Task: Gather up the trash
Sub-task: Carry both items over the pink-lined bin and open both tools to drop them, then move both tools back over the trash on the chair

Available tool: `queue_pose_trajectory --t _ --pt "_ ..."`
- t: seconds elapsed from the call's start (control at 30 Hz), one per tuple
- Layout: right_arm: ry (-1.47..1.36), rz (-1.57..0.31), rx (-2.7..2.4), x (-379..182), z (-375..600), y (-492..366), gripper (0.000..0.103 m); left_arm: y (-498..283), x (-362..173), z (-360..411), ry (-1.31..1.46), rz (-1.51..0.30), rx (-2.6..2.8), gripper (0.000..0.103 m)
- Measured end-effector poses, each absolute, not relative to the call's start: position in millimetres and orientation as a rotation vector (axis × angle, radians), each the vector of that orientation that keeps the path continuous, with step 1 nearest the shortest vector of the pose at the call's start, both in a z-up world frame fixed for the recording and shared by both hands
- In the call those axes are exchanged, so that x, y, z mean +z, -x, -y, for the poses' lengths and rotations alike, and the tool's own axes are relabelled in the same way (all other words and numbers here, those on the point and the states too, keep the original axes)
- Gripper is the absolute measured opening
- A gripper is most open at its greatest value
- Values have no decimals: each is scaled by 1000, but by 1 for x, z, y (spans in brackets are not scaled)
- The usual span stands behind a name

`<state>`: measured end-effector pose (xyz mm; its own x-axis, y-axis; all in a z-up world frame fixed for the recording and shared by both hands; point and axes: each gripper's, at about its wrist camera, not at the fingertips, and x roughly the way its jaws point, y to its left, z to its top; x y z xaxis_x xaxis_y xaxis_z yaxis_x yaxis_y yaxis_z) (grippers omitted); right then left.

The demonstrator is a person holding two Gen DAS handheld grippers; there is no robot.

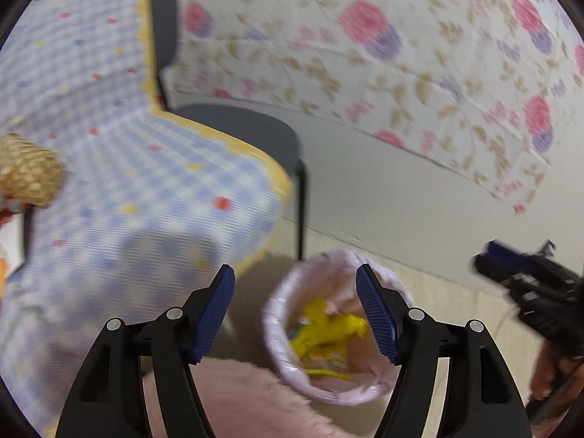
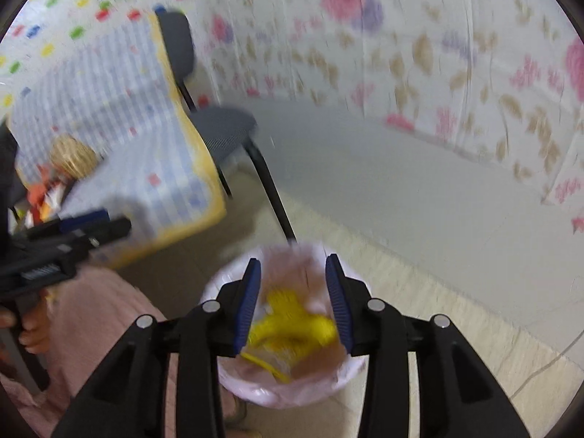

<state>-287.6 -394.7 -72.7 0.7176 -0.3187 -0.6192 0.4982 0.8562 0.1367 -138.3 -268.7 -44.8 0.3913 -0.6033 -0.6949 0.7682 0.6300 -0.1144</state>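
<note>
Right above the trash bin, both grippers are hanging with nothing in them: the left gripper spread wide, the right gripper parted less. Yellow trash is sitting inside the bin's pink liner. Beyond the bin, a dark chair is standing beside the checkered tablecloth.

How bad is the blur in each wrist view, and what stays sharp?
Left wrist: tablecloth and bin smeared, left gripper crisp. Right wrist: heavier smear on bin and wall cloth; right gripper sharp. Both bulge at the edges.
</note>
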Motion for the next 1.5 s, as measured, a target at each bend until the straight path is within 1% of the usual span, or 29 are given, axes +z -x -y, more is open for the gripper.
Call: queue_pose_trajectory --t 0.07,0.27,0.43,0.77,0.97,1.0,1.03,1.07,1.27,1.43,1.5 --pt "-280 -568 -415 -53 382 285 37 134 -31 255 -229 -745 -835 69" --pt "-222 -545 -283 -30 351 251 37 117 4 196 -186 -656 -668 70" --pt "-198 -568 -161 -17 321 210 37 100 15 140 -139 -641 -523 70" --pt "-130 -552 9 11 260 138 38 56 32 37 -64 -613 -242 70" --pt "-104 -570 93 14 231 97 47 35 36 -3 -47 -617 -147 70" --pt "-103 -574 107 14 227 89 49 31 36 -8 -48 -621 -129 72" --pt "-103 -578 119 14 223 84 50 29 36 -12 -48 -623 -117 75" --pt "-101 -581 133 14 219 76 51 26 35 -16 -48 -624 -104 81" --pt "-84 -603 188 10 194 30 53 7 34 -37 -47 -641 -48 82" --pt "-66 -618 230 7 173 -6 64 -9 30 -52 -37 -659 0 84" --pt "-52 -625 252 6 162 -22 64 -19 26 -58 -35 -673 25 84"
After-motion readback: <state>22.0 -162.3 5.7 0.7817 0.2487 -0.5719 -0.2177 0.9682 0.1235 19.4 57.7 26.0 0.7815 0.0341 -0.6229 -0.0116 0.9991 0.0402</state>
